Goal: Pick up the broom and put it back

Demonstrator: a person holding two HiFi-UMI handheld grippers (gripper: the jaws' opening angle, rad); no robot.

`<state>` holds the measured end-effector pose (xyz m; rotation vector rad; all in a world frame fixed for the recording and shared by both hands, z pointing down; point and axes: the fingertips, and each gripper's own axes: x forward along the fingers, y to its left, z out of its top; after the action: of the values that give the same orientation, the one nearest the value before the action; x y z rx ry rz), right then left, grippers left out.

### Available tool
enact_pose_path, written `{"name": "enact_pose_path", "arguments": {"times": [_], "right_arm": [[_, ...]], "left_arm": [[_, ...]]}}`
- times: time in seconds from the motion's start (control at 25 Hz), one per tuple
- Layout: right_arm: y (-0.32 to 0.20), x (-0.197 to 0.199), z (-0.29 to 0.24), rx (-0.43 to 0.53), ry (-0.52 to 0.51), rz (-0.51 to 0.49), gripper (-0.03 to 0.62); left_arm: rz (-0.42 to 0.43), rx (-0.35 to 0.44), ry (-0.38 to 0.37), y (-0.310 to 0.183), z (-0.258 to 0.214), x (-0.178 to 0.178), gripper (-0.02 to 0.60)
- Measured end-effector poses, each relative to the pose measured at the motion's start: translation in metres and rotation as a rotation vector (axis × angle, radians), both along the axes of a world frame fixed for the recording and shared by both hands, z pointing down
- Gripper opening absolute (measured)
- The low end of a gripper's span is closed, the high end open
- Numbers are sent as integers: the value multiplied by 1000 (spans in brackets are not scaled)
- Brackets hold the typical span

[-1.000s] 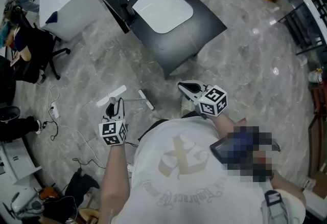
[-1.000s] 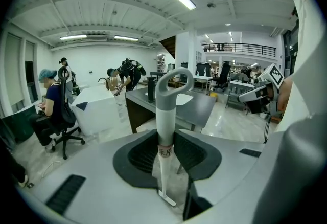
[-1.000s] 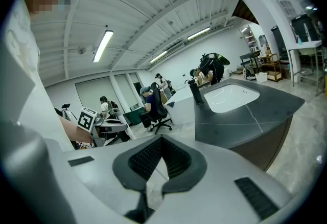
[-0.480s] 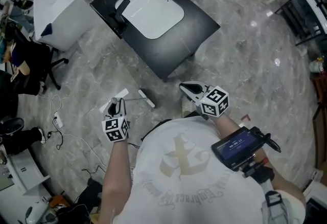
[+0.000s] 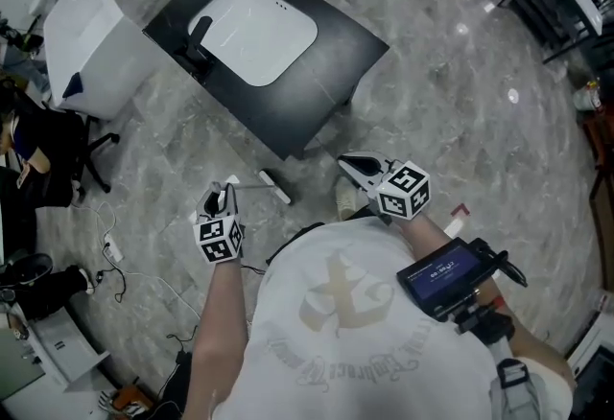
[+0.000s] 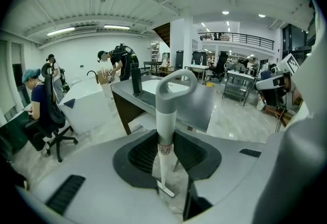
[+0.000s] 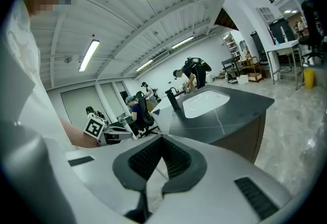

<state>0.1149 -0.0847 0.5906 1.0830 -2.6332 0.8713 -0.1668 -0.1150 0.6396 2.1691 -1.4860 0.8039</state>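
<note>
The broom stands steeply between the jaws of the left gripper, which clamp its white shaft. Its long axis is near upright, with the grey loop grip on top and a thin rod running down to a short crossbar low by the floor. The head view foreshortens it, the crossbar showing just right of that gripper, and bristles cannot be made out. The right gripper has its jaws together, holding nothing. The person's shirt hides the floor beneath. Ahead, a dark counter holds a white basin with a black tap at its rim.
</note>
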Motion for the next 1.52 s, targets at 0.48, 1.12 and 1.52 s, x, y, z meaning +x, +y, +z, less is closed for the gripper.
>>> {"name": "enact_pose_path", "arguments": {"times": [0.48,1.12,1.52], "right_arm": [[-11,44,7,-11,-24,58,17],[-29,73,13,-21,-59,77,17],[-33,64,10,-35,-70,49,17]], "left_arm": [[87,-6,-21,-28,5,61,106],[144,-21,-37,-54,13,109,107],[192,-36,-25,-54,9,120,107]]}}
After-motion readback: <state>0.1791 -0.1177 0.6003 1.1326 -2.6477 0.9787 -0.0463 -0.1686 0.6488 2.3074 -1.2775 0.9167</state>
